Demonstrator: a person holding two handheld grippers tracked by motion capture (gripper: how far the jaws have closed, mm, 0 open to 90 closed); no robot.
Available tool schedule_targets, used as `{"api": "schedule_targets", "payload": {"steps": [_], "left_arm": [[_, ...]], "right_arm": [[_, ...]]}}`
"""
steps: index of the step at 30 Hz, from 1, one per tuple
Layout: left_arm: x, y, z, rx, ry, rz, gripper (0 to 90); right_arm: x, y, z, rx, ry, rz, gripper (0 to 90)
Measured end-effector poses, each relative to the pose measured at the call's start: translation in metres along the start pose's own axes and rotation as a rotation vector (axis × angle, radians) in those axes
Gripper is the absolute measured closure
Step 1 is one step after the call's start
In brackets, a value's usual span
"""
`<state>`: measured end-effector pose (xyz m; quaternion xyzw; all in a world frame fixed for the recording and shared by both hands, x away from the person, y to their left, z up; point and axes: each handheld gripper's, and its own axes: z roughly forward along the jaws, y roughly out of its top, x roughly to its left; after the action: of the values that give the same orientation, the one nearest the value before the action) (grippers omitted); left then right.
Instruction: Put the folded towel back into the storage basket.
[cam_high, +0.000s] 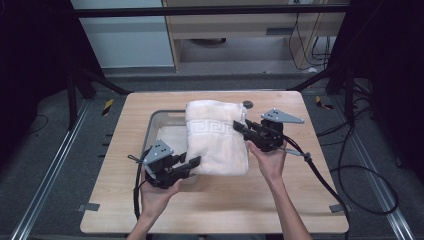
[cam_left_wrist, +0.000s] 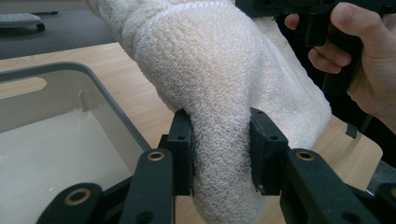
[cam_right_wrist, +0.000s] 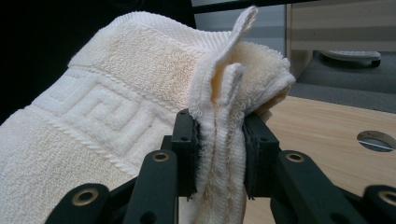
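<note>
Over bin (cam_high: 154, 122), claws grip towel (cam_high: 216, 140)

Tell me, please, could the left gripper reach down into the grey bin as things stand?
Probably not yet: the left gripper is shut on the folded towel, which the right gripper also clamps, and the towel hangs over part of the grey bin.

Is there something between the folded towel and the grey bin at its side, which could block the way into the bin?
Nothing visible does. Both hand-held grippers, left and right, clamp the towel, which partly overhangs the open bin.
</note>
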<state>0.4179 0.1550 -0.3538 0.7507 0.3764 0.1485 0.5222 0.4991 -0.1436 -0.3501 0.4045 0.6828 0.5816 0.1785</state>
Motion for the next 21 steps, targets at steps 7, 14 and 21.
{"api": "schedule_targets", "payload": {"steps": [7,14,21], "left_arm": [[0.011,0.001,-0.01,-0.007,0.021,-0.008,64.9],[0.022,0.0,-0.017,-0.007,0.041,-0.027,64.9],[0.034,-0.001,-0.023,-0.004,0.061,-0.045,64.9]], "right_arm": [[0.01,0.006,0.012,0.0,0.009,-0.013,70.2],[0.019,0.009,0.025,-0.001,0.016,-0.018,70.2],[0.028,0.012,0.038,-0.001,0.011,-0.029,70.2]]}}
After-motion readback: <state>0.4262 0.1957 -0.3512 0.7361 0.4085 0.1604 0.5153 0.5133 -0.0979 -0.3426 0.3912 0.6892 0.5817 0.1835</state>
